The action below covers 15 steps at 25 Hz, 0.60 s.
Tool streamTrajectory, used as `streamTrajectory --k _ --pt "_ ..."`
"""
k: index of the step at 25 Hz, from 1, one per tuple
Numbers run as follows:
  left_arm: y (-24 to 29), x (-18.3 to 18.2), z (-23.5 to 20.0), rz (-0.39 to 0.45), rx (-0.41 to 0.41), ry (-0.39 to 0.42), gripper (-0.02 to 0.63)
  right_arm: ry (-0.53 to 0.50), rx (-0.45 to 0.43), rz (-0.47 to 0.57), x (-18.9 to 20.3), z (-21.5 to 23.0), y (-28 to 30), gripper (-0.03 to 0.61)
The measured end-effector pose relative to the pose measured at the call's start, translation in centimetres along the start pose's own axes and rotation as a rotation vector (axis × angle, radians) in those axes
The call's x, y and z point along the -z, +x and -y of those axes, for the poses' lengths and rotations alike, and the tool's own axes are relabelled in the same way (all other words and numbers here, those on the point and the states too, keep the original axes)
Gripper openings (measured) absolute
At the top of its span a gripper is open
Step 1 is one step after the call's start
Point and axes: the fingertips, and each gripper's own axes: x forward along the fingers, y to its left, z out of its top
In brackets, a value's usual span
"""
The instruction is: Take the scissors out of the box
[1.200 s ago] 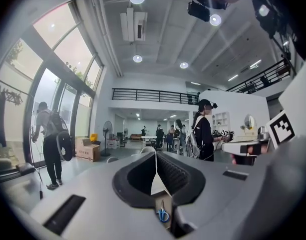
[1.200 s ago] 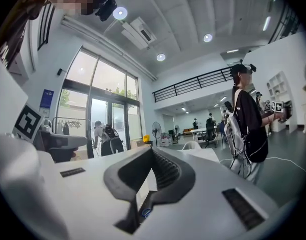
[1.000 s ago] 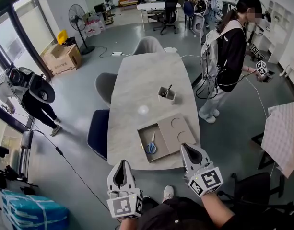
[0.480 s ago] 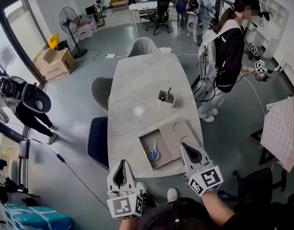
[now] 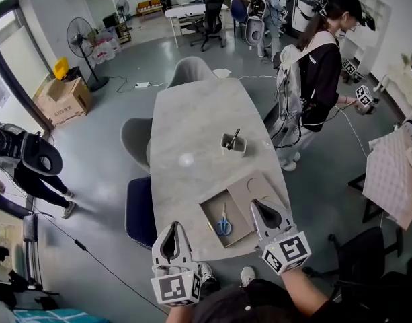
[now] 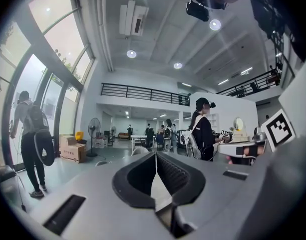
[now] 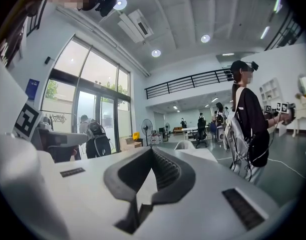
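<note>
L gripper point(image 5: 171, 229) & R gripper point(image 5: 259, 206) held level, jaws shut, empty, scissors point(image 5: 223, 226) in box point(image 5: 212, 209)

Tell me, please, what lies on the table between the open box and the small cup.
Nothing: the head view shows only bare tabletop between the box and the cup.

Box: the open box point(image 5: 211, 210) with the scissors point(image 5: 224, 226) sits lower in the frame than before, nearer the bottom edge.
Surface: the near edge of the surface point(image 5: 192, 123) has slid down to the tip of the left gripper point(image 5: 171, 227).
Right gripper: the right gripper point(image 5: 262, 204) covers more of the box lid.
Person at left: the person point(image 5: 27, 163) has drifted toward the lower left edge.
</note>
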Motion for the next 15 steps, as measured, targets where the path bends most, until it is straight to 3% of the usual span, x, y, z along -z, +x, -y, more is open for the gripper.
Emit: streamTrajectory --k 8,15 --pt "2.0 0.9 -0.4 -0.032 0.041 -0.018 0.017 0.01 0.019 -0.064 1.5 -0.1 2.0 -0.005" --pt "3.2 3.9 -0.7 -0.111 0.077 -0.041 0.017 0.047 -0.021 -0.176 6.0 -1.3 3.4 -0.003"
